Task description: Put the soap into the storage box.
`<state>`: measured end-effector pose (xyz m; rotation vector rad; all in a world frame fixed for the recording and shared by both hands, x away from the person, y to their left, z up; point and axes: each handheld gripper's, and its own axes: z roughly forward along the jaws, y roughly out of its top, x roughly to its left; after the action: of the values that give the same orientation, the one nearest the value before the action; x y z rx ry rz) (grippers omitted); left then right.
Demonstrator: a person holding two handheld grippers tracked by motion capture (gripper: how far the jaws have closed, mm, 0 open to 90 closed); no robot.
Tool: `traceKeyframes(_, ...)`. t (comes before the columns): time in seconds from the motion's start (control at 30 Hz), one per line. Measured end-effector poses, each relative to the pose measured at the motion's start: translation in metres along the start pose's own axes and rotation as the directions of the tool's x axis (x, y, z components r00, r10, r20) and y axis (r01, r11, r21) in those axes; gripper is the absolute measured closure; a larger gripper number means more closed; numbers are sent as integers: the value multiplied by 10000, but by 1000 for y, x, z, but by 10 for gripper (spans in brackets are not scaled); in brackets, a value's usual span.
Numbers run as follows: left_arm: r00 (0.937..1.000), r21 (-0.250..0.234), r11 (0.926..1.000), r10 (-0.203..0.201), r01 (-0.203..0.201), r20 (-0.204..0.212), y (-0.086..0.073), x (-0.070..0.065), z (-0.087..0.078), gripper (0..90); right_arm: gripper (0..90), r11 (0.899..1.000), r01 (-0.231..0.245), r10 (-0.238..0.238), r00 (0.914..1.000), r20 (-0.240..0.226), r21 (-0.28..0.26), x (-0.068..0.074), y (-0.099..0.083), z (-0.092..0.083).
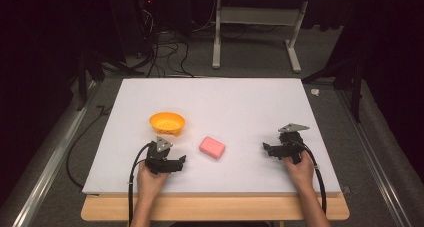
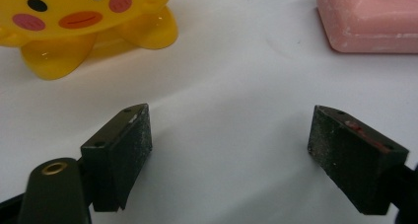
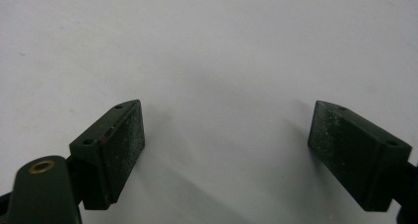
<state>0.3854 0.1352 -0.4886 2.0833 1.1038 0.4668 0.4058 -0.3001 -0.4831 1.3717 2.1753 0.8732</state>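
An orange-yellow bowl (image 1: 167, 122) with a duck face and little feet stands left of the table's middle; the left gripper view shows the bowl (image 2: 74, 21) close at the upper left. A pink soap bar (image 1: 212, 147) lies flat near the middle, and the soap bar (image 2: 369, 19) sits at the upper right of that view. My left gripper (image 1: 177, 162) rests near the front edge, below the bowl and left of the soap, jaws wide open with nothing between them (image 2: 229, 155). My right gripper (image 1: 270, 149) rests at the right, open and empty (image 3: 226, 155) over bare white surface.
The white board (image 1: 215, 94) lies on a wooden table whose front edge (image 1: 215, 209) shows below it. Beyond the table stand a white desk frame (image 1: 257, 32) and loose cables (image 1: 165, 52) on the grey floor. Metal rails (image 1: 50, 157) flank the sides.
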Motion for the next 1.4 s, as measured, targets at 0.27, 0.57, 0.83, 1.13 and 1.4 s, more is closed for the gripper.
traceKeyframes(0.27, 10000, 13, 10000, -13, 13, 23, 0, 0, 0, 174, 148, 10000, -2, 2, 10000, -2, 2, 0, 0, 0)
traceKeyframes(0.57, 10000, 51, 10000, 21, -21, -4, 1, 0, 0, 174, 148, 10000, -4, 4, 10000, -1, 10, 0, 0, 0)
traceKeyframes(0.83, 10000, 60, 10000, 27, -27, -6, 1, 0, 0, 179, 148, 10000, 22, -22, 10000, 3, 5, 0, 0, 0)
traceKeyframes(1.13, 10000, 124, 9999, -1, 1, -48, 3, -1, -1, 203, 148, 10000, 46, -46, 10000, 8, -4, 0, 0, 0)
traceKeyframes(1.4, 9999, -6, 10000, 78, -78, -136, 6, -5, -3, 211, 148, 10000, 47, -47, 10000, 8, -3, 0, 0, 0)
